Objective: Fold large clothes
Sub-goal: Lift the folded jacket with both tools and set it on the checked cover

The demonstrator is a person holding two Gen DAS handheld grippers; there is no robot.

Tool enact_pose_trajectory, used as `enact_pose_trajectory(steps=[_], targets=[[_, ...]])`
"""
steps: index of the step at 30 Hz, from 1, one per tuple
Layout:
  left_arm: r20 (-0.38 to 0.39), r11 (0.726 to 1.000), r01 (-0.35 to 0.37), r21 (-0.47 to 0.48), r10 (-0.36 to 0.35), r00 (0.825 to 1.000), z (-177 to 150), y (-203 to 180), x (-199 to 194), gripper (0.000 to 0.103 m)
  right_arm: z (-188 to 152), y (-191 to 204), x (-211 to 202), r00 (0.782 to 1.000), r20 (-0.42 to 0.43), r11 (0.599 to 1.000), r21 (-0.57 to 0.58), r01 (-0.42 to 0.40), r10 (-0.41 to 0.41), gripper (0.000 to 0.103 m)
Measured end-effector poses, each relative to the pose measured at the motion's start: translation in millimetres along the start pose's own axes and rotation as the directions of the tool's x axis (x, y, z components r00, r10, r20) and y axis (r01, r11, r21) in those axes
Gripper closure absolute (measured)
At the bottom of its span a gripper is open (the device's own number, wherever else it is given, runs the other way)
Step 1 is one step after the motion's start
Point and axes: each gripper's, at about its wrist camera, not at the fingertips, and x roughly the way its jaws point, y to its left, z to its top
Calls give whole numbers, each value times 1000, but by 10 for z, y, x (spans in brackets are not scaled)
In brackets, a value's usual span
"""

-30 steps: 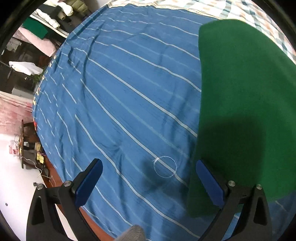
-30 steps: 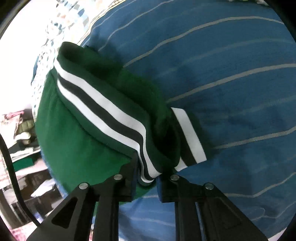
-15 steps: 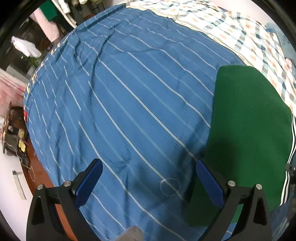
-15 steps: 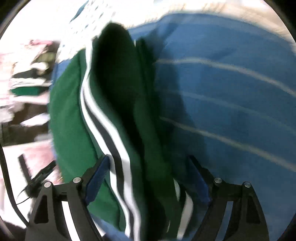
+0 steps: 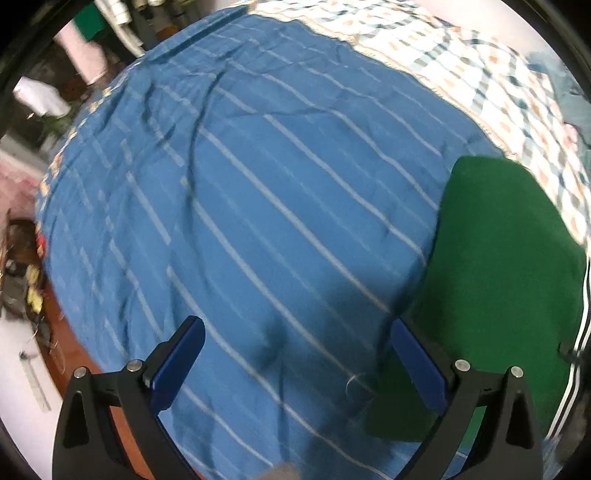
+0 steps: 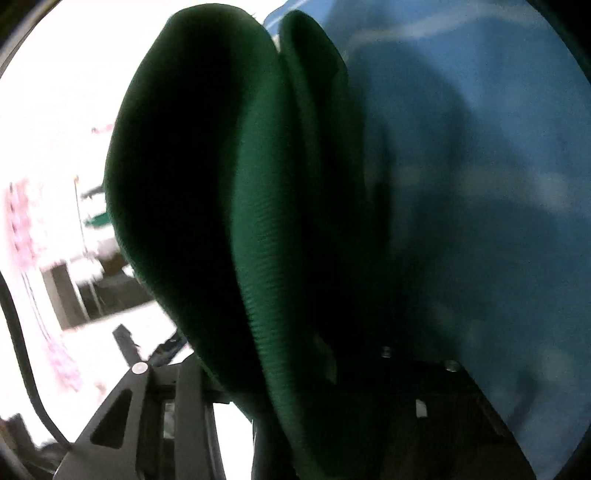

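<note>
- Blue striped bedding (image 5: 258, 206) covers the bed, thin white lines running slantwise across it, with creases toward its far left corner.
- Beyond the blue cover's far edge lies a checked sheet (image 5: 491, 85) in pale squares of orange and teal.
- Off the bed's left edge the room shows a cluttered shelf (image 5: 122, 22) and some white cloth, all blurred.
- The left gripper (image 5: 295, 363) hangs over the near edge of the bed with its blue-padded fingers (image 5: 177, 362) spread wide apart and nothing between them.
- The green garment (image 5: 498, 277) lies flat on the blue cover at the right side of the bed, its far corner reaching the checked sheet.
- A white and black striped band (image 5: 576, 354) runs along the garment's right edge.
- The left gripper's right finger overlaps the garment's near left corner in the left wrist view; whether it touches the cloth, I cannot tell.
- In the right wrist view, thick ribbed folds of the green garment (image 6: 258, 221) rise straight up from the right gripper (image 6: 291, 413) and fill the middle of the frame.
- The cloth hides that gripper's fingertips, so I cannot tell whether it pinches the garment.
</note>
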Motion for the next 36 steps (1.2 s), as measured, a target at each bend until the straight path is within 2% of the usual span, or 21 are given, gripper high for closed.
enact_pose_trajectory(steps=[3,6,7,9,11,13,16,18,19,21,24,26,29,32,36], targets=[[-33,993,89,76,-87,996,190,-66,115,0,-454,-88,30,997,55,988,138,-65,57,58],[-81,960,248,127,-240,968,377,-227,241,0,-735,-205,87,994,107,980,198,11,-33,53],[-107,942,302,144,-288,951,429,-304,306,0,-761,-238,80,989,135,979,201,35,-63,50],[-172,890,420,176,-393,903,524,-510,464,0,-734,-207,83,984,156,978,197,60,-92,43],[-234,838,506,205,-460,857,557,-715,599,0,-702,-82,101,975,153,979,150,141,-164,32],[-286,791,569,227,-504,815,577,-896,719,0,-681,14,93,966,161,976,112,186,-202,31],[-343,733,632,250,-543,766,543,-1109,906,0,-663,60,89,968,164,981,74,181,-191,26],[-359,710,661,244,-567,741,536,-1162,967,0,-600,15,182,976,132,984,58,167,-173,25],[-359,702,669,242,-576,734,528,-1180,969,0,-566,-97,171,980,118,986,58,154,-160,25],[-346,686,679,260,-590,729,521,-1221,917,12,-538,-93,252,986,108,991,50,123,-128,23],[-324,693,652,307,-569,756,516,-1295,801,17,-519,-57,311,986,121,993,32,109,-113,25],[-316,700,645,306,-564,763,521,-1298,744,22,-551,-2,316,986,128,995,27,100,-103,41],[-309,704,636,315,-557,771,552,-1298,630,25,-623,89,301,987,143,997,38,66,-70,55],[-293,707,631,319,-560,775,638,-1291,494,26,-726,245,270,984,174,998,52,21,-30,61],[-265,709,633,312,-574,774,841,-1241,366,26,-702,534,213,980,197,1000,31,-5,-1,62]])
